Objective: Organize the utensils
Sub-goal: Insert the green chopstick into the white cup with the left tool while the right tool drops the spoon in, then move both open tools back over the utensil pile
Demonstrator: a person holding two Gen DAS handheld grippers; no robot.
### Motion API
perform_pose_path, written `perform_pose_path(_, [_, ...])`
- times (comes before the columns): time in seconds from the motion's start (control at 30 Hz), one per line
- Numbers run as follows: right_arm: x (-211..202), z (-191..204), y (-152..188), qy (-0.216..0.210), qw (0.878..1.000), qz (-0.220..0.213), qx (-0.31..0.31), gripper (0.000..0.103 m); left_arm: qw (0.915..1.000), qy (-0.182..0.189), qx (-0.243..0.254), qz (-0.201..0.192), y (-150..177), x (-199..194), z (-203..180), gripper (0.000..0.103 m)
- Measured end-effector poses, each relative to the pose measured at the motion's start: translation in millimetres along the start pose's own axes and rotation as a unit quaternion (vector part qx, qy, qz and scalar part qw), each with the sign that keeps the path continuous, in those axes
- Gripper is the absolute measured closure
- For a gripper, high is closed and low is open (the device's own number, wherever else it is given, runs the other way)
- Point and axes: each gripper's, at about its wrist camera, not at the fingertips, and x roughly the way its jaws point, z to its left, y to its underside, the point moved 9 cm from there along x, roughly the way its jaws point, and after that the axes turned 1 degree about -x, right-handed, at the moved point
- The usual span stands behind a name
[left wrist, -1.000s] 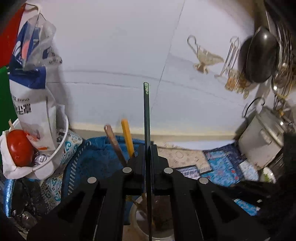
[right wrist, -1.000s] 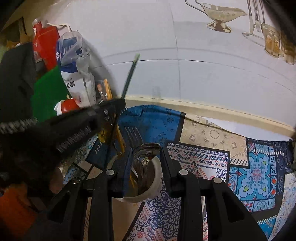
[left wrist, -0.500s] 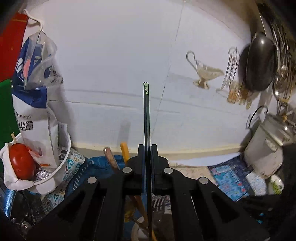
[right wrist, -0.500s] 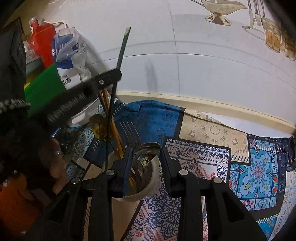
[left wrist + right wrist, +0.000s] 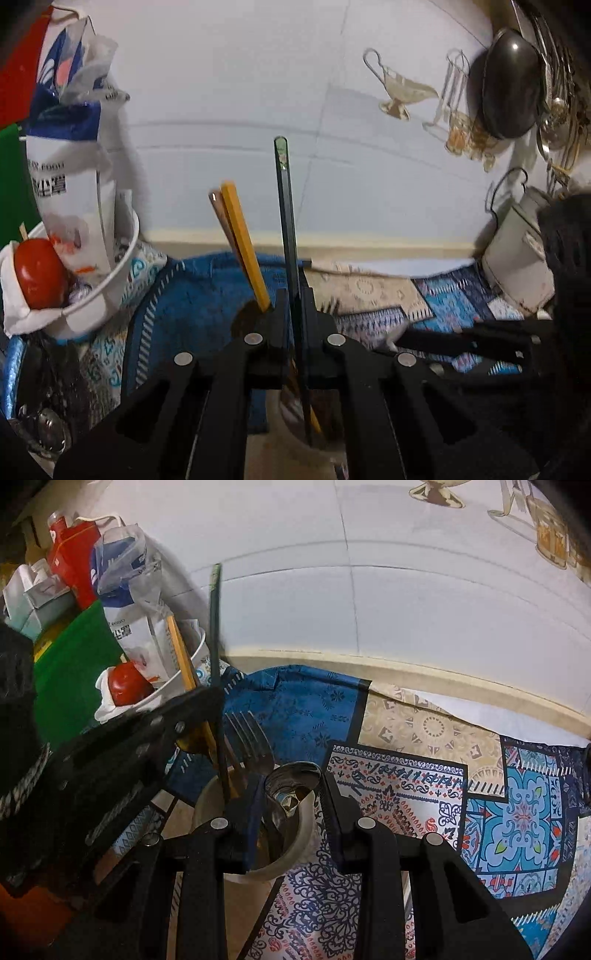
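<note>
Dark chopstick [image 5: 286, 221], pinched in shut left gripper [image 5: 294, 317], now lower into white cup [image 5: 295, 849]; right gripper [image 5: 291, 801] part-open astride cup rim, grip uncertain.

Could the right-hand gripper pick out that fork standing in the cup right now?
Probably not. The right gripper is clamped on the cup rim, so it would have to let go first. The left gripper, holding a dark chopstick, also hangs close beside the fork.

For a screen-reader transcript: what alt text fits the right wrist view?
The right gripper grips the rim of a white cup holding a fork and spoon, while the left gripper lowers a dark chopstick into it above a patterned cloth.
</note>
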Motion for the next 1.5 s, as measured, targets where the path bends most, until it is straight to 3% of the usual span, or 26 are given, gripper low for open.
perform_pose_path(0.53, [-22, 3, 0, -0.009, 1.000, -0.005, 0.007, 0.074, 0.9962, 0.014, 0.012, 0.085, 21, -7, -8, 0.099])
perform_pose_path(0.8, [-62, -19, 9, 0.036, 0.999, -0.027, -0.008, 0.068, 0.9955, 0.011, 0.029, 0.090, 14, -31, -27, 0.096])
perform_pose_path(1.0, [-93, -61, 34, 0.079, 0.997, -0.023, 0.014, 0.067, 0.9936, 0.017, 0.054, 0.098, 17, -46, -62, 0.081])
perform_pose_path(1.27, [-106, -105, 97, 0.107, 0.992, 0.013, 0.065, 0.063, 0.9824, 0.043, 0.084, 0.161, 66, -32, -117, 0.077])
perform_pose_path(1.5, [-94, -123, 151, 0.100, 0.988, 0.058, 0.098, 0.063, 0.9600, 0.052, 0.087, 0.261, 144, 4, -143, 0.077])
